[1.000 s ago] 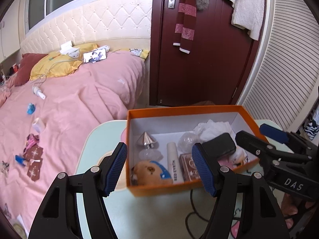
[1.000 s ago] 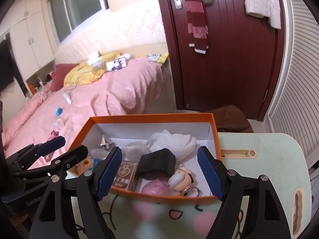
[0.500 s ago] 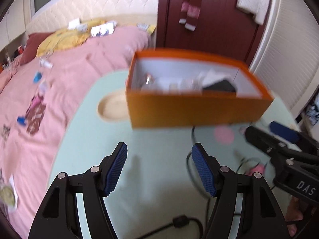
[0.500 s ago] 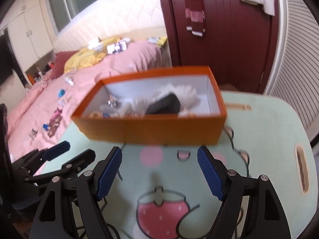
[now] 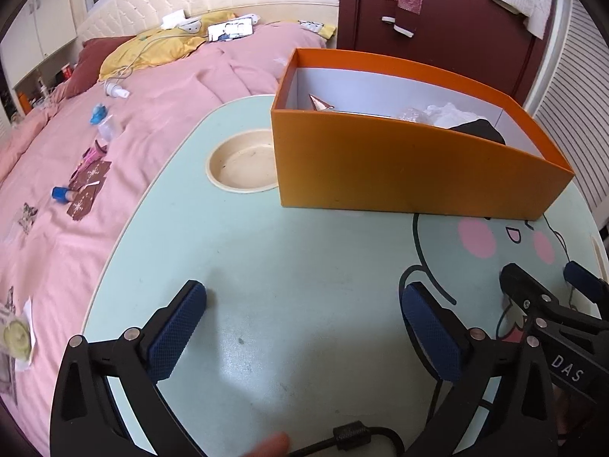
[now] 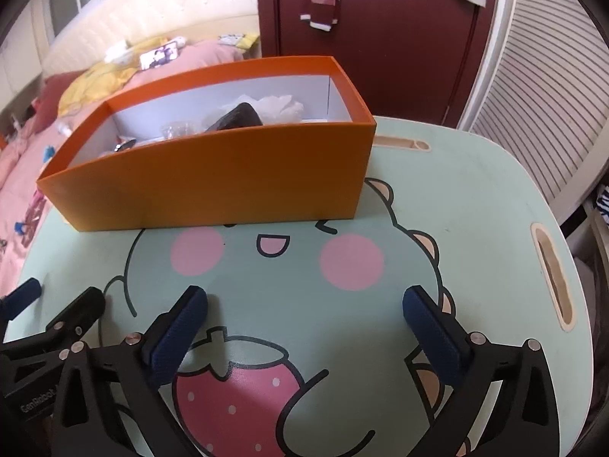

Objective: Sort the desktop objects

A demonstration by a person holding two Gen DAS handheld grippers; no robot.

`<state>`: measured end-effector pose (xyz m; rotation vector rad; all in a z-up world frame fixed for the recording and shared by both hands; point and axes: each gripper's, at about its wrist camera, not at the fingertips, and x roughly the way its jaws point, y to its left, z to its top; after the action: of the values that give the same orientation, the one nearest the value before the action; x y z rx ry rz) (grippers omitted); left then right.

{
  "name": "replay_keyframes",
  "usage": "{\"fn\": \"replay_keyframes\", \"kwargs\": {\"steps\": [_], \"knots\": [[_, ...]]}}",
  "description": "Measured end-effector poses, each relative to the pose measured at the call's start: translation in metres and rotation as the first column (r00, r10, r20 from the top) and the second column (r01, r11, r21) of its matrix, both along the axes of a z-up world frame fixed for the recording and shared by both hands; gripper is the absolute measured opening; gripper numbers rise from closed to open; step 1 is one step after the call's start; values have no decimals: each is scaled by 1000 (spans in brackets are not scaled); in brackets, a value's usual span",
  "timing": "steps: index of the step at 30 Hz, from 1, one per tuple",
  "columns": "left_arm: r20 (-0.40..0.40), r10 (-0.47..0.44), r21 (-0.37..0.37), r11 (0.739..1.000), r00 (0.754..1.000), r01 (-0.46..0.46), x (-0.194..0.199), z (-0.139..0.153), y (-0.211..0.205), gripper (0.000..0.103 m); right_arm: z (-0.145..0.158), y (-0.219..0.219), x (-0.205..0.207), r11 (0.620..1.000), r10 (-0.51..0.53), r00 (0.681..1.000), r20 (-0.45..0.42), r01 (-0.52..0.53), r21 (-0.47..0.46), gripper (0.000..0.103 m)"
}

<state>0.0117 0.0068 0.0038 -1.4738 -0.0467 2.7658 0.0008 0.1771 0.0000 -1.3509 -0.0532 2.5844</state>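
Both grippers, left [image 5: 304, 327] and right [image 6: 304, 327], hold fingers spread and empty above the mint-green cartoon-printed worktop [image 6: 475, 205]; the orange rectangular cardboard box [image 6: 213, 186] stands beyond the fingertips.

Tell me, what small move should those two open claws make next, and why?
Probably ease the right claw forward and up over the orange box. Both claws are open and empty above bare tabletop, and the only desktop objects in view sit inside that box.

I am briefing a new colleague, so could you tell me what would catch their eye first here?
The orange box stands at the far side of the green table, holding a black pouch and white tissue. Both grippers, left and right, are open over the table's cartoon face.
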Motion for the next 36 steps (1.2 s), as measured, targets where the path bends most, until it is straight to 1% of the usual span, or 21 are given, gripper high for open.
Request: {"fn": "replay_keyframes", "kwargs": {"steps": [6, 13, 36], "knots": [[-3, -1, 0, 1000, 1000, 1, 2, -1, 0, 103, 1, 4, 2, 1000, 0, 1000, -3, 0, 1, 103], [-9, -1, 1, 1000, 1000, 1, 3, -2, 0, 103, 8, -4, 5, 1000, 4, 1000, 1, -4, 4, 103], [-13, -2, 4, 1000, 1000, 2, 3, -2, -3, 103, 6, -3, 7, 1000, 3, 1000, -3, -3, 10, 103]]}}
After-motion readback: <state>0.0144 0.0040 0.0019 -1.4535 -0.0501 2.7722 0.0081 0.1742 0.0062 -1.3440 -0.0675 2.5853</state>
